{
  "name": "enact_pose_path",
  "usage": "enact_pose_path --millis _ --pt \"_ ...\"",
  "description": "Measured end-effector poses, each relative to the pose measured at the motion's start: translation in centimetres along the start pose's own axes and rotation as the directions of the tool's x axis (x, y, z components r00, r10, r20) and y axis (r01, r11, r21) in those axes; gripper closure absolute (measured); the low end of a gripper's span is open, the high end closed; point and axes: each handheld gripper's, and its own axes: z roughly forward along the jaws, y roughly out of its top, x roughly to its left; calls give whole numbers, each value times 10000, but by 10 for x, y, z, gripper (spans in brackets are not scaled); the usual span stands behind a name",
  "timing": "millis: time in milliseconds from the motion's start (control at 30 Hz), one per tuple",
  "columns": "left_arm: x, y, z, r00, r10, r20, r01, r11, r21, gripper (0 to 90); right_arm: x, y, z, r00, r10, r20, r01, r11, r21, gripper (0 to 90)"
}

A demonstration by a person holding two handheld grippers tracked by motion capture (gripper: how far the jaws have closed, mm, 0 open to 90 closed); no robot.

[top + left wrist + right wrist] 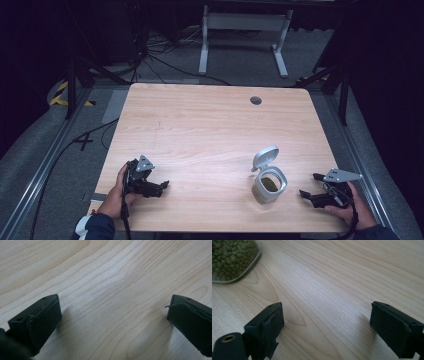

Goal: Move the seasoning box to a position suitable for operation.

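Jar: a small white-walled container with green beans inside, seen from the high view on the near right part of the wooden table. Its hinged lid is flipped up and back, so the mouth is open.
High view, left gripper: held in the person's left hand near the front left edge, low over the wood, well apart from the jar, with nothing in it.
High view, right gripper: held in the person's right hand near the front right edge, pointing toward the jar and just beside it, not touching.
Left gripper view: two black padded jaws stand wide apart with bare wood grain between them. Nothing is held or touched.
Right gripper view: jaws also spread wide, with bare wood between them and no object inside. The rounded corner of the jar, packed with green beans, sits at the upper left, ahead and off to one side of the jaws.
Step in hand: judging by the raised lid and both empty grippers, this looks like a pause at the jar, either before it is closed or before it is picked up.
Next move: likely the right gripper must swing toward the jar, to push the lid down or grasp the wall. The jar could slide or tip and spill beans, so the left gripper may need to steady it.
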Motion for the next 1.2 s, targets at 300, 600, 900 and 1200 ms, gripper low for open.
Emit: enact_pose_path --millis 300,600,900,1200 --pt "-1 0 -1 10000 -12 -7 12 10000 49 0 0 0 0 10000 -16 -12 16 10000 4 117" --pt "1 -1 0 9997 167 152 -167 9999 -10 0 0 0 0 10000 4 6 -4 10000 4 117" --pt "2 0 -7 9986 399 337 -396 9992 -88 198 -1 0 0 10000 -45 -14 45 10000 1 116" --pt "-2 5 -10 9927 1015 653 -1008 9948 -150 710 -1 0 0 10000 -65 -13 65 10000 2 117"
